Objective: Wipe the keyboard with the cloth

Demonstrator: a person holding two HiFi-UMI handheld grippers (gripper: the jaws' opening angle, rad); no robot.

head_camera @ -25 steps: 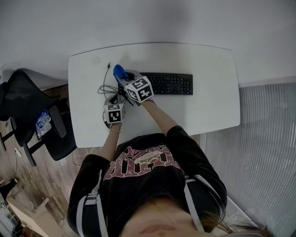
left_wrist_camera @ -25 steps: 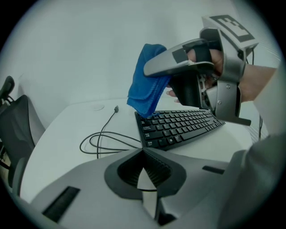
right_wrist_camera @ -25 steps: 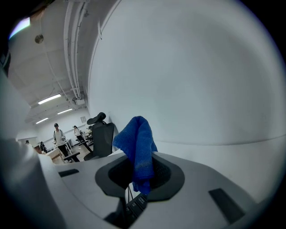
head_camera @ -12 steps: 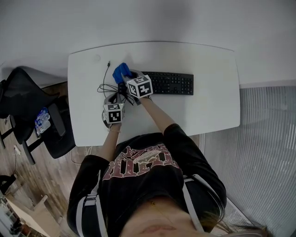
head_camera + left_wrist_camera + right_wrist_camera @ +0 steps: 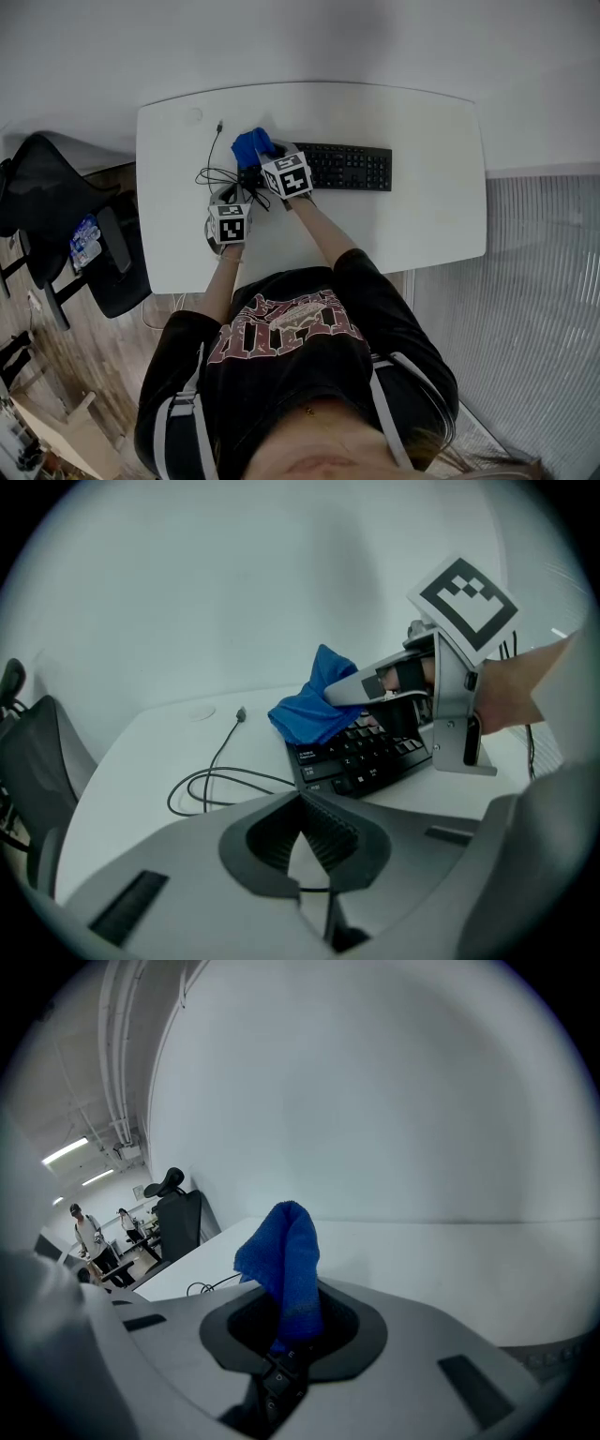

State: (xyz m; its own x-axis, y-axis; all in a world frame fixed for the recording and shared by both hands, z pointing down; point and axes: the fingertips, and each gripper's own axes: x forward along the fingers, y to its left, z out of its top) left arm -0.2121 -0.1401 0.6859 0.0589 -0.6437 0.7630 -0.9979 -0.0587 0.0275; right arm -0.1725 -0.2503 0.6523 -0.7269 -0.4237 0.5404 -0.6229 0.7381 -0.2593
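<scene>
Nearest the person, the left gripper (image 5: 226, 201) rests on the white desk (image 5: 422, 206) with its jaws together and nothing pinched between them; its own view shows only bare desk and a strand of cable behind the closed tips. At about 1 o'clock from it, the right gripper (image 5: 265, 157) is clamped on the blue cloth (image 5: 250, 145), whose folded end stands up out of the jaws in the right gripper view. The cloth lies over the left end of the black keyboard (image 5: 349, 169) and seems to touch the corner keys, though the contact is hard to confirm. A loose black cable (image 5: 214, 174) loops on the desk at 9 o'clock from the keyboard. Farther off at 9 o'clock, beyond the desk edge, stands a black office chair (image 5: 56, 206).
</scene>
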